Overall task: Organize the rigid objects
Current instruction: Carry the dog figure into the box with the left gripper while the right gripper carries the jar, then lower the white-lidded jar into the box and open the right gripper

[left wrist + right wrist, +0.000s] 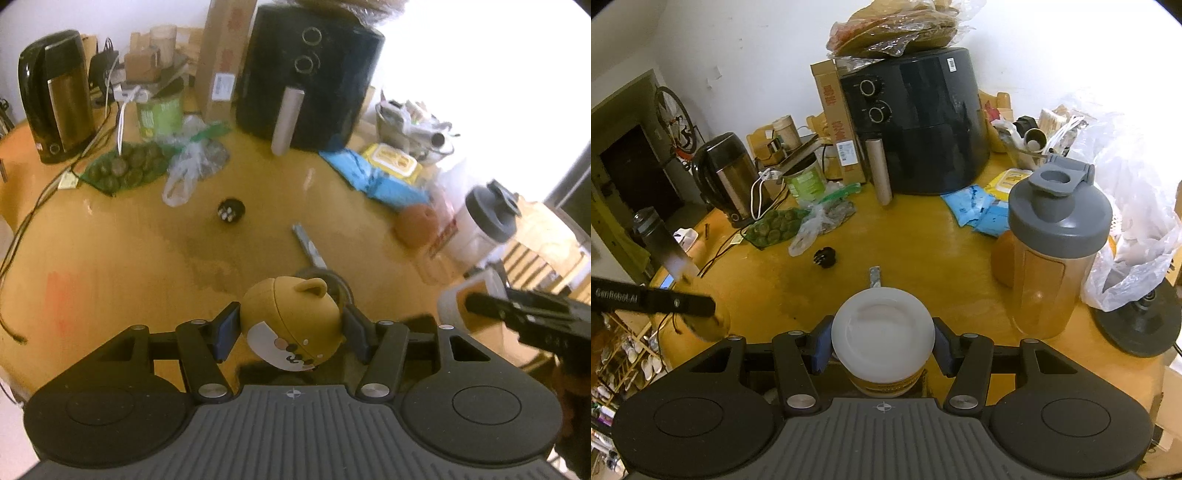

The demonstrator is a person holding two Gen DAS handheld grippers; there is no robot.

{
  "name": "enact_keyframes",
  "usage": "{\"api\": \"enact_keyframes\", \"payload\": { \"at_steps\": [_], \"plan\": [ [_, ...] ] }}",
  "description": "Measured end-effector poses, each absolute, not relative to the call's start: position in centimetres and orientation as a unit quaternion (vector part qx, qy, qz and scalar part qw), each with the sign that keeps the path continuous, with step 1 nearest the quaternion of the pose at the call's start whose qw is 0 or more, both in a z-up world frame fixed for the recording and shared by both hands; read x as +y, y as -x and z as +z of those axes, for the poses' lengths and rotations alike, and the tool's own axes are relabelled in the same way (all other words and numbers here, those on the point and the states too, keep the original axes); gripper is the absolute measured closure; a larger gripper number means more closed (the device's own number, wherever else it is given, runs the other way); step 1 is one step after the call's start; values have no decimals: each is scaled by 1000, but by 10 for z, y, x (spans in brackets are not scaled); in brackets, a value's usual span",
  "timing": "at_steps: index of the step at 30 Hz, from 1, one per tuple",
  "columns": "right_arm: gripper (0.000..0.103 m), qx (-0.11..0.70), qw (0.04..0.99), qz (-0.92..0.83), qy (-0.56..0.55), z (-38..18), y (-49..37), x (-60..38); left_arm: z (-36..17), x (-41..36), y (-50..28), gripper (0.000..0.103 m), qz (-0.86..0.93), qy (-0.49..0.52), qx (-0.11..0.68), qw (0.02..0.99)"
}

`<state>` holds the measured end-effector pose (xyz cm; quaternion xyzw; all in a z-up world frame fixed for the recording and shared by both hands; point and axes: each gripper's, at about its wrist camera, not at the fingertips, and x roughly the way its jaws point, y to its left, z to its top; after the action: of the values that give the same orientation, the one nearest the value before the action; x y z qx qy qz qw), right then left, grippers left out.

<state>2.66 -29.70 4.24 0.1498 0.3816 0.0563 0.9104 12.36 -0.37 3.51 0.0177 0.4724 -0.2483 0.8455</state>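
My left gripper (291, 328) is shut on a tan bear-shaped case (291, 325), held above the yellow table (129, 258). My right gripper (881, 345) is shut on a white-lidded jar (881, 332) with a yellow label; the jar also shows at the right edge of the left wrist view (469, 299). A small black knob-like object (231, 210) and a grey metal bar (308, 245) lie on the table ahead. The knob (824, 257) and the bar (874, 277) also show in the right wrist view.
A black air fryer (923, 122) and kettle (726, 177) stand at the back. A grey-lidded shaker bottle (1052, 243) stands right of my right gripper. A bag of green fruit (122, 168), blue packets (373, 177), plastic bags and cables lie around.
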Motion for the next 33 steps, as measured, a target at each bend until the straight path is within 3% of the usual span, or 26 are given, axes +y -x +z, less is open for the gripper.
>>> {"api": "enact_keyframes", "payload": {
  "at_steps": [19, 21, 23, 24, 33],
  "plan": [
    [46, 386, 907, 71, -150, 43, -5, -294, -18, -15, -94, 45, -272, -77, 577, 766],
    [46, 387, 907, 71, -149, 43, -4, -294, -19, -15, -97, 43, -271, -72, 563, 777],
    [46, 389, 907, 71, -148, 43, -2, -295, -14, -15, -99, 29, -269, -62, 550, 789],
    [46, 389, 907, 72, -148, 43, -1, -295, -9, -13, -98, 27, -265, -58, 538, 798],
    [46, 396, 903, 79, -147, 38, 7, -296, 10, -7, -71, 26, -235, -58, 489, 838]
  ]
}}
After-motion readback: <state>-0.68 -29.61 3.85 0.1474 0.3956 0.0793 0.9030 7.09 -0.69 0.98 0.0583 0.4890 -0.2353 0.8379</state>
